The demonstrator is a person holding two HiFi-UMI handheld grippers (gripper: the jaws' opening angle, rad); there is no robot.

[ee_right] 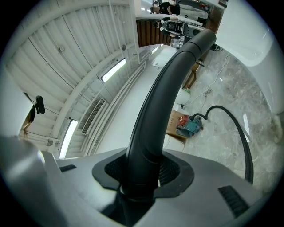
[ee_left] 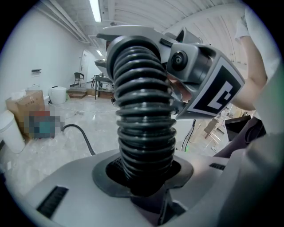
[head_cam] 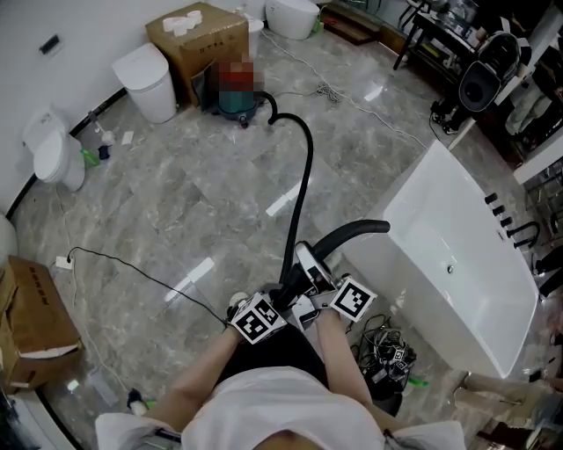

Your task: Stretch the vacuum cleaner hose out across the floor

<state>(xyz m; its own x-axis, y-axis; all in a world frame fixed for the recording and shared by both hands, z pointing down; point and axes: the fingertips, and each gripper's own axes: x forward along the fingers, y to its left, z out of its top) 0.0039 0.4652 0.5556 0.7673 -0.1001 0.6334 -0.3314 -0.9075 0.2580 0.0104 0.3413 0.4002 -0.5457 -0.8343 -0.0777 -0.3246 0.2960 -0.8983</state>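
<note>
Clutching hose (head_cam: 307, 167), seemingly: left gripper (ee_left: 144, 179), right gripper (ee_right: 141, 179).

shows a glossy grey marbled floor (head_cam: 193, 202) meeting a white wall (head_cam: 53, 18) at left. holds a white toilet (head_cam: 54, 154), a white bin (head_cam: 148, 81) and a cardboard box (head_cam: 198, 39) along that wall, a white bathtub (head_cam: 457, 290) at right, dark shelving (head_cam: 440, 35) beyond. glows under ceiling strip lights (ee_right: 113, 70).

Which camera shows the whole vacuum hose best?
The head view: the hose runs from the vacuum over the floor to the person. The left gripper view shows only the ribs the left gripper clamps; the right gripper view, the smooth tube in the right gripper plus a distant loop.
</note>
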